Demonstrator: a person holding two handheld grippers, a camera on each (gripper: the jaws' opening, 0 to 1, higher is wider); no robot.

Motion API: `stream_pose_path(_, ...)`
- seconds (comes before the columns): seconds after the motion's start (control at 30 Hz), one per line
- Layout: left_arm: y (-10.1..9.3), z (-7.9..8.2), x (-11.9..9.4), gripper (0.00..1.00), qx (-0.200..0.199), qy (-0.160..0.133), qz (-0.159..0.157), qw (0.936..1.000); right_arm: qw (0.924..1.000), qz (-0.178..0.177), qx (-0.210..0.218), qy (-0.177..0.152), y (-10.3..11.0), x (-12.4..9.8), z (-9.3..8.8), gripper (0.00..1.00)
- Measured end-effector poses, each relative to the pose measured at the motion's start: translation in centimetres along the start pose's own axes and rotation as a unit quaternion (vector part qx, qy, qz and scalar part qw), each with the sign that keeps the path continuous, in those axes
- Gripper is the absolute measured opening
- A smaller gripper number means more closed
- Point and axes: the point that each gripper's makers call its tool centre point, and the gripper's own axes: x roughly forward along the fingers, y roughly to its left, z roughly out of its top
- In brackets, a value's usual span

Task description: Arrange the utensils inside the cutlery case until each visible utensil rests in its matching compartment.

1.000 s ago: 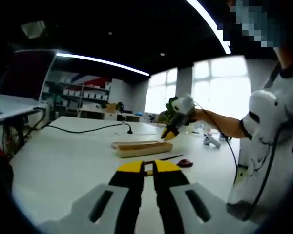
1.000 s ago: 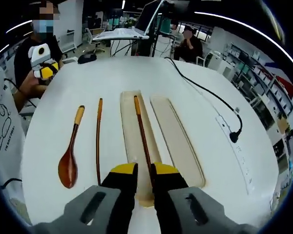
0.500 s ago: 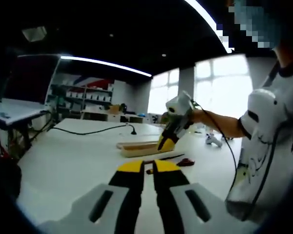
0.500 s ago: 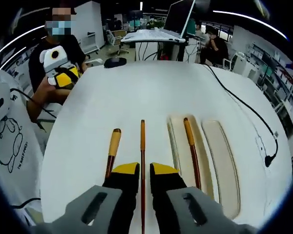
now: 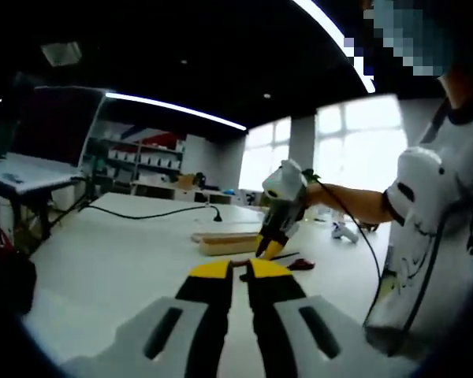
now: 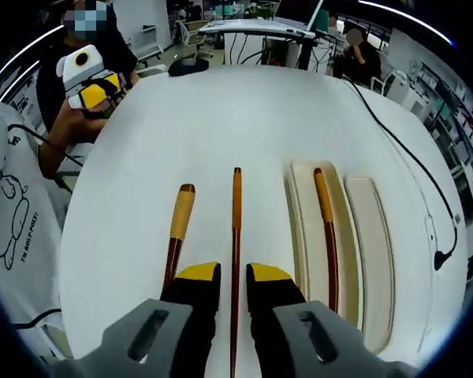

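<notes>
Where jaws straddle chopstick (image 6: 236,236), contact unclear; spoon (image 6: 177,228) bowl hidden.

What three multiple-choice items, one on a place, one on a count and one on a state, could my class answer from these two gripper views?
1. Where does the loose chopstick lie?
A. on the table beside the case
B. inside the case
C. on a shelf

2. How many utensils rest inside the cutlery case?
A. none
B. one
C. three

3. How do the right gripper's fingers stand?
A. wide open over the case
C. clamped on the spoon
B. slightly apart, straddling the loose chopstick

Answers: 1 A, it lies on the bare table left of the case; 2 B, a single chopstick lies in a compartment; 3 B, the yellow tips sit either side of the shaft, while the spoon lies apart.
</notes>
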Motion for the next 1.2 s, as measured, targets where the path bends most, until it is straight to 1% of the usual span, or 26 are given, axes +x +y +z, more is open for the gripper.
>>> stream_pose_path(0.1, 0.2, -0.5, 0.0, 0.07, -0.003, 0.004, -0.002, 1.0, 0.9999, -0.002, -0.003, 0.01, -0.1, 0.3, 0.0, 0.12)
stream_pose_path(0.17, 0.4, -0.7, -0.1, 0.07, -0.005, 0.006, 0.0, 1.0, 0.9996, -0.009, -0.004, 0.028, -0.4, 0.6, -0.4, 0.12)
stream_pose_path(0.2, 0.6, -0.7, -0.2, 0.07, -0.006, 0.007, 0.001, 1.0, 0.9997, -0.007, -0.004, 0.025, -0.4, 0.5, -0.2, 0.1)
stream_pose_path(0.3, 1.0, -0.6, -0.5, 0.07, -0.009, 0.004, 0.005, 0.9999, 0.9994, -0.004, -0.008, 0.032, -0.2, 0.5, 0.0, 0.09)
stream_pose_path(0.47, 1.3, -0.6, -0.5, 0.07, -0.012, -0.001, 0.008, 0.9999, 0.9997, -0.002, -0.012, 0.022, -0.2, 0.6, 0.3, 0.08)
stream_pose_path(0.57, 1.3, -0.9, -0.3, 0.07, -0.015, 0.004, 0.008, 0.9999, 0.9994, -0.001, -0.018, 0.028, -0.1, 0.5, 0.3, 0.06)
stream_pose_path(0.63, 1.3, -1.0, -0.2, 0.07, -0.014, 0.007, 0.006, 0.9999, 0.9992, -0.003, -0.019, 0.034, -0.2, 0.6, 0.4, 0.03)
stream_pose_path(0.67, 1.2, -1.0, -0.1, 0.07, -0.014, 0.007, 0.005, 0.9999, 0.9992, -0.002, -0.014, 0.037, -0.2, 0.6, 0.4, 0.03)
stream_pose_path(0.77, 1.1, -0.9, 0.1, 0.07, -0.015, 0.004, 0.002, 0.9999, 0.9989, -0.001, -0.022, 0.04, -0.2, 0.6, 0.4, 0.03)
stream_pose_path(0.83, 1.0, -0.9, 0.1, 0.07, -0.014, 0.004, 0.001, 0.9999, 0.9991, -0.002, -0.008, 0.041, -0.3, 0.6, 0.3, 0.02)
stream_pose_path(0.93, 0.8, -0.9, 0.0, 0.07, -0.015, 0.004, 0.001, 0.9999, 0.9994, 0.001, -0.004, 0.033, -0.4, 0.5, 0.2, 0.02)
stream_pose_path(1.07, 1.0, -1.0, -0.5, 0.07, -0.015, 0.007, 0.009, 0.9998, 0.9995, 0.004, -0.004, 0.029, -0.3, 0.6, 0.2, 0.02)
stream_pose_path(1.17, 1.0, -0.6, -0.8, 0.07, -0.014, 0.005, 0.012, 0.9998, 0.9993, 0.002, -0.011, 0.037, -0.5, 0.4, -0.1, 0.02)
stream_pose_path(1.2, 1.0, -0.5, -0.9, 0.07, -0.012, 0.004, 0.014, 0.9998, 0.9994, -0.002, -0.008, 0.033, -0.7, 0.0, -0.1, 0.02)
